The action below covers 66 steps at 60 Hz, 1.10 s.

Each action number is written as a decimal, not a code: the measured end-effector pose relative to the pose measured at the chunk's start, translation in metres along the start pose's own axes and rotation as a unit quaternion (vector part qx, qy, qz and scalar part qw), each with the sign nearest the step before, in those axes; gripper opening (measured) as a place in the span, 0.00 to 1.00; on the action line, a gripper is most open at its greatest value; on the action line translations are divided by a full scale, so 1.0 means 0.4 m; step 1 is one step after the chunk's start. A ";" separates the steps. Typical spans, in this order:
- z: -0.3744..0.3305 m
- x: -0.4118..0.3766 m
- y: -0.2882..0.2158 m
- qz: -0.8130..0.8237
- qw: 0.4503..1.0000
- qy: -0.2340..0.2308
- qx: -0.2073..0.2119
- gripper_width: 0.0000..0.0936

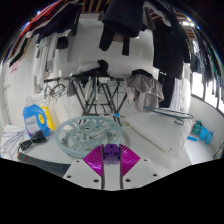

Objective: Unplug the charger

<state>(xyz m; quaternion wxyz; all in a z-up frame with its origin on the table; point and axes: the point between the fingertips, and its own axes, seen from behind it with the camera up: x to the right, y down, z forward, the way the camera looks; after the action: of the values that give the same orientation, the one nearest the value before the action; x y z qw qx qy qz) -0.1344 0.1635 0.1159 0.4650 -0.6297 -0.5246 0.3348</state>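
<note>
My gripper (111,150) is low over a white table (160,135). Its two magenta pads (98,158) angle in towards each other. A small purple block, which looks like the charger (111,148), fills the gap between the fingertips, and both pads press on it. I cannot make out a cable or a socket. Just beyond the fingers lies a clear glass dish (85,133).
A blue and yellow object (38,117) stands to the left of the dish, and a small blue object (200,130) lies far right. A folding drying rack (98,92) and hanging dark clothes (125,25) stand behind the table.
</note>
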 end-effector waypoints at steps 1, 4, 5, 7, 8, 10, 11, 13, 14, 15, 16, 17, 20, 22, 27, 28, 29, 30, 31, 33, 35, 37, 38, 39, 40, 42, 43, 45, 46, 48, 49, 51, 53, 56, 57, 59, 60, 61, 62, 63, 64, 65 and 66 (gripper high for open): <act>0.012 0.017 0.018 -0.002 1.000 0.005 -0.005 0.21; 0.047 0.063 0.067 -0.011 0.999 0.021 -0.023 0.22; 0.058 0.073 0.081 -0.014 0.999 0.024 -0.027 0.22; 0.077 0.094 0.117 -0.022 0.999 0.028 -0.036 0.22; 0.087 0.101 0.132 -0.025 0.998 0.029 -0.042 0.22; 0.105 0.108 0.157 -0.031 0.998 0.030 -0.050 0.22; 0.114 0.113 0.170 -0.034 0.998 0.028 -0.054 0.23; 0.123 0.120 0.192 -0.044 0.997 0.027 -0.060 0.23; 0.128 0.124 0.201 -0.049 0.996 0.028 -0.062 0.23; 0.132 0.129 0.209 -0.053 0.996 0.029 -0.064 0.23; 0.136 0.133 0.216 -0.055 0.996 0.031 -0.066 0.24; 0.138 0.136 0.223 -0.056 0.996 0.032 -0.067 0.24; 0.146 0.138 0.242 -0.055 0.995 0.029 -0.073 0.31; 0.146 0.144 0.255 -0.053 0.995 0.030 -0.079 0.47; 0.124 0.146 0.268 -0.045 0.994 0.026 -0.097 0.93; 0.115 0.148 0.264 -0.044 0.994 0.027 -0.097 0.88; 0.104 0.151 0.258 -0.043 0.994 0.030 -0.096 0.86; 0.094 0.159 0.251 -0.043 0.994 0.031 -0.094 0.86; 0.077 0.162 0.240 -0.042 0.994 0.034 -0.091 0.86; 0.036 0.165 0.211 -0.042 0.995 0.036 -0.082 0.91; -0.007 0.164 0.180 -0.041 0.996 0.034 -0.071 0.92; -0.065 0.166 0.150 -0.040 0.996 0.035 -0.066 0.91; -0.094 0.164 0.135 -0.038 0.997 0.035 -0.063 0.91; -0.125 0.160 0.121 -0.036 0.997 0.032 -0.061 0.91; -0.157 0.153 0.108 -0.035 0.997 0.028 -0.059 0.91; -0.220 0.139 0.083 -0.034 0.998 0.018 -0.057 0.91; -0.255 0.132 0.076 -0.033 0.998 0.013 -0.058 0.91; -0.325 0.118 0.064 -0.030 0.997 0.005 -0.064 0.91; -0.361 0.110 0.059 -0.029 0.997 0.001 -0.067 0.91; -0.433 0.098 0.049 -0.025 0.997 -0.007 -0.073 0.91; -0.469 0.093 0.046 -0.023 0.997 -0.009 -0.077 0.91; -0.542 0.081 0.039 -0.018 0.996 -0.015 -0.082 0.91; -0.612 0.068 0.032 -0.013 0.996 -0.021 -0.084 0.91; -0.706 0.051 0.032 -0.004 0.996 -0.028 -0.085 0.91; -0.737 0.047 0.031 -0.002 0.996 -0.030 -0.086 0.91; -0.795 0.037 0.032 0.002 0.996 -0.033 -0.086 0.91; -0.821 0.032 0.038 0.004 0.996 -0.035 -0.085 0.91; -0.844 0.028 0.041 0.004 0.996 -0.036 -0.084 0.91; -0.866 0.025 0.043 0.004 0.996 -0.036 -0.084 0.91; -0.887 0.024 0.048 0.004 0.996 -0.036 -0.084 0.91; -0.908 0.021 0.053 0.003 0.996 -0.036 -0.085 0.91; -0.926 0.019 0.058 0.003 0.996 -0.036 -0.086 0.91; -0.949 0.017 0.064 0.001 0.996 -0.036 -0.086 0.91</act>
<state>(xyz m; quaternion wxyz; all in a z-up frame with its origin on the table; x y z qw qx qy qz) 0.2213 0.0808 0.2227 0.3894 -0.6556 -0.5670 0.3116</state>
